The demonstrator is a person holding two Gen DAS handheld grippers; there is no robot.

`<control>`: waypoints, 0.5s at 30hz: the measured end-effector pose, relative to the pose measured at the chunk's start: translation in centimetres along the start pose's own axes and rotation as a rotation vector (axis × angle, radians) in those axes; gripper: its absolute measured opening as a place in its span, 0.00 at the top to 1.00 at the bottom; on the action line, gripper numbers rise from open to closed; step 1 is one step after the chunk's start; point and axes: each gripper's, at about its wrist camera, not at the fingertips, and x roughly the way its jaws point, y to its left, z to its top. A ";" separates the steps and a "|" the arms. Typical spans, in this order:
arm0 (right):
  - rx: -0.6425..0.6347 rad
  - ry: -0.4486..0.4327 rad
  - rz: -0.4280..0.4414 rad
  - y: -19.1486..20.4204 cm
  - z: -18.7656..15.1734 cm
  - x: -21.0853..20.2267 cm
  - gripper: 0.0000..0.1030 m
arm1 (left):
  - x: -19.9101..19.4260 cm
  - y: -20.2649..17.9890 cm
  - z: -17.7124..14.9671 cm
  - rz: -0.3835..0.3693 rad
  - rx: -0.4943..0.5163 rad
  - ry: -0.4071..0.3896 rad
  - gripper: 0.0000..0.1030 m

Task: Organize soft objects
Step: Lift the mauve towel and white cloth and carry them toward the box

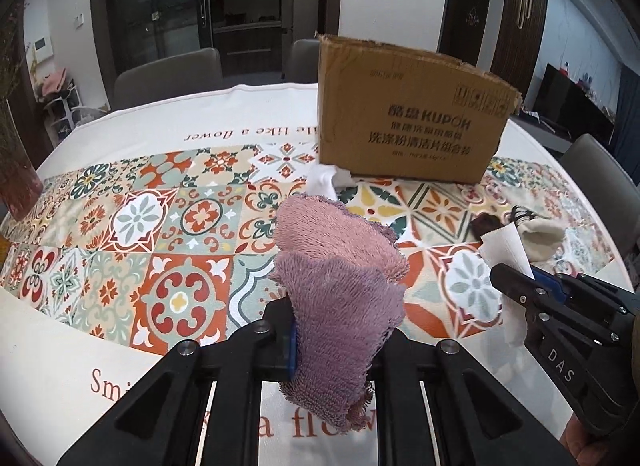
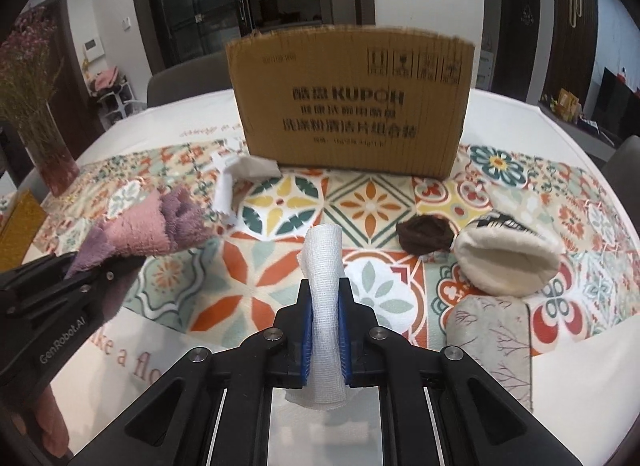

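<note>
My left gripper [image 1: 334, 330] is shut on a pink and purple fuzzy cloth [image 1: 340, 266], held above the table; it also shows in the right wrist view [image 2: 140, 229]. My right gripper [image 2: 325, 306] is shut on a white textured cloth [image 2: 325, 286], held upright; it shows in the left wrist view [image 1: 506, 250] too. A brown cardboard box [image 2: 352, 105] stands at the far side. A crumpled white cloth [image 2: 236, 173] lies by the box. A dark brown cloth [image 2: 424, 234] and a cream sock [image 2: 508, 262] lie on the right.
The round table [image 1: 120, 225] has a patterned tile cloth. A grey patterned cloth [image 2: 492, 334] lies near the right front. A vase of dried flowers [image 2: 44, 137] stands at the left. Chairs [image 1: 168, 77] stand behind the table.
</note>
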 end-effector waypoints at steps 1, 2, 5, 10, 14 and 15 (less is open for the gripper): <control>0.001 -0.008 0.001 0.0 0.1 -0.4 0.88 | -0.3 -0.1 0.2 -0.004 0.000 0.001 0.85; 0.000 -0.016 0.002 0.1 0.3 -0.9 0.88 | -0.6 -0.1 0.3 -0.013 -0.001 0.002 0.85; 0.008 -0.034 0.002 0.0 0.8 -2.1 0.88 | -1.7 -0.4 0.8 -0.037 -0.002 -0.005 0.85; 0.017 -0.073 0.009 -0.2 1.6 -4.1 0.88 | -3.3 -0.9 1.6 -0.063 0.006 -0.035 0.85; 0.019 -0.106 0.004 -0.4 2.1 -5.5 0.88 | -4.4 -1.4 2.3 -0.095 0.018 -0.076 0.85; 0.020 -0.115 0.005 -0.5 2.2 -5.9 0.88 | -4.6 -1.5 2.4 -0.100 0.020 -0.084 0.85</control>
